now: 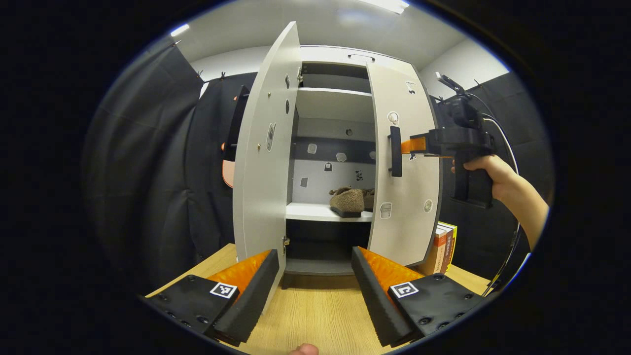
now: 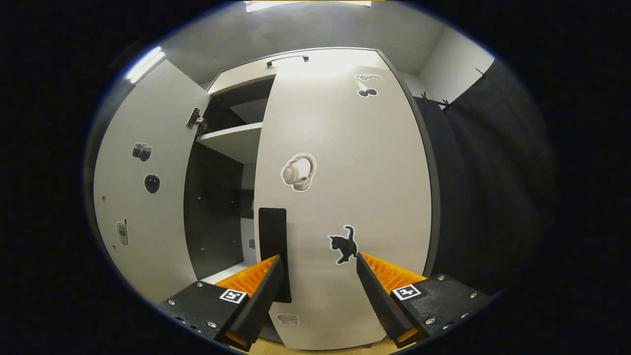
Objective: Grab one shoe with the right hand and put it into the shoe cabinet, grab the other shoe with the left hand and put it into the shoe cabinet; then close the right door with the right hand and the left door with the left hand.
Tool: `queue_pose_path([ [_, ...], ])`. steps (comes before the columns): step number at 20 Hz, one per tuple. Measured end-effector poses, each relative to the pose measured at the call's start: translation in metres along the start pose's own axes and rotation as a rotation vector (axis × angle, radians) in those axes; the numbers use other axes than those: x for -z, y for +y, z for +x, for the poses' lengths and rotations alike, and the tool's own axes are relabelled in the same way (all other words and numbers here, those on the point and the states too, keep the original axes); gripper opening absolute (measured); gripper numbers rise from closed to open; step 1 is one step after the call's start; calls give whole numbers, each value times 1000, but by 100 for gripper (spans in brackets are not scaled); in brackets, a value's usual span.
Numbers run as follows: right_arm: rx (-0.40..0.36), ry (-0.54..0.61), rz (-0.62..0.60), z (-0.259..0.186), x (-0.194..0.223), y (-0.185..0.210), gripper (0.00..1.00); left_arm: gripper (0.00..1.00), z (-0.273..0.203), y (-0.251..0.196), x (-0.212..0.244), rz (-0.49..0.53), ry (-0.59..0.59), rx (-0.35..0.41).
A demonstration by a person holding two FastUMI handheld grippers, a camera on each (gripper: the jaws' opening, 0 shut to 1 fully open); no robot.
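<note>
The white shoe cabinet (image 1: 335, 59) stands on the wooden table (image 1: 305, 308). Two brown fuzzy shoes (image 1: 347, 201) rest on its middle shelf (image 1: 315, 212). The left door (image 1: 266, 148) swings wide open. The right door (image 1: 406, 197) is partly closed and hides part of the second shoe. My left gripper (image 1: 315, 276) is open and holds nothing, low over the table in front of the cabinet. A hand holds my right gripper (image 1: 414, 144) against the right door beside its black handle (image 1: 394, 150). In the right gripper view my right gripper (image 2: 318, 261) is open, its fingertips at the right door (image 2: 345, 148) beside the handle (image 2: 272, 236).
Upright books (image 1: 443, 246) lean beside the cabinet's right side on the table. Black cloth walls surround the cabinet. The left door's inner face (image 2: 143, 197) carries small stickers. An upper shelf (image 2: 231, 140) shows through the gap.
</note>
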State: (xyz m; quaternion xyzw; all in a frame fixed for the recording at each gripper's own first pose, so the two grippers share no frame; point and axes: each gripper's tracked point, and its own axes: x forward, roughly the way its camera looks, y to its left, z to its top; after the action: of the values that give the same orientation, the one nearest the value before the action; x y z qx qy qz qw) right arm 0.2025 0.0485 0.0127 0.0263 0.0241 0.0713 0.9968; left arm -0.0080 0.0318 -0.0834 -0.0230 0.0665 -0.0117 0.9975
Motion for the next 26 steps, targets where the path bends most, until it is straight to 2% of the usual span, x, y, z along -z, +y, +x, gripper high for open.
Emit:
queue_pose_path([
  [5, 21, -16, -1, -46, 5, -17, 92, 94, -10, 20, -19, -15, -28, -41],
  [6, 24, -15, 3, -56, 7, -20, 92, 100, -11, 25, -23, -26, -32, -47],
  [8, 32, -23, 12, -75, 10, -25, 92, 97, -14, 40, -27, -36, -36, -79],
  [9, 37, -22, 10, -83, 13, -28, 92, 100, -15, 49, -31, -33, -41, -93],
  [11, 59, -21, -6, -98, 18, -36, 92, 94, -16, 72, -39, -4, -52, -141],
  [12, 67, -20, -13, -104, 19, -40, 92, 100, -15, 85, -42, 11, -58, -168],
  [13, 75, -18, -17, -111, 21, -42, 92, 97, -13, 97, -46, 20, -61, -190],
  [15, 79, -6, -13, -120, 24, -44, 92, 100, -9, 120, -50, 23, -61, -230],
  [17, 85, -6, 5, -127, 23, -46, 92, 94, -2, 141, -55, 38, -69, -263],
  [18, 89, -5, 14, -130, 24, -47, 92, 100, 4, 153, -59, 54, -76, -279],
  [19, 91, -4, 20, -133, 23, -48, 92, 97, 10, 159, -63, 66, -83, -291],
  [21, 96, -5, 13, -135, 21, -50, 92, 100, 23, 166, -68, 67, -90, -296],
  [24, 97, -12, -8, -137, 14, -52, 92, 94, 39, 159, -81, 61, -107, -251],
  [26, 102, -15, -14, -138, 11, -54, 92, 95, 41, 159, -89, 102, -128, -254],
])
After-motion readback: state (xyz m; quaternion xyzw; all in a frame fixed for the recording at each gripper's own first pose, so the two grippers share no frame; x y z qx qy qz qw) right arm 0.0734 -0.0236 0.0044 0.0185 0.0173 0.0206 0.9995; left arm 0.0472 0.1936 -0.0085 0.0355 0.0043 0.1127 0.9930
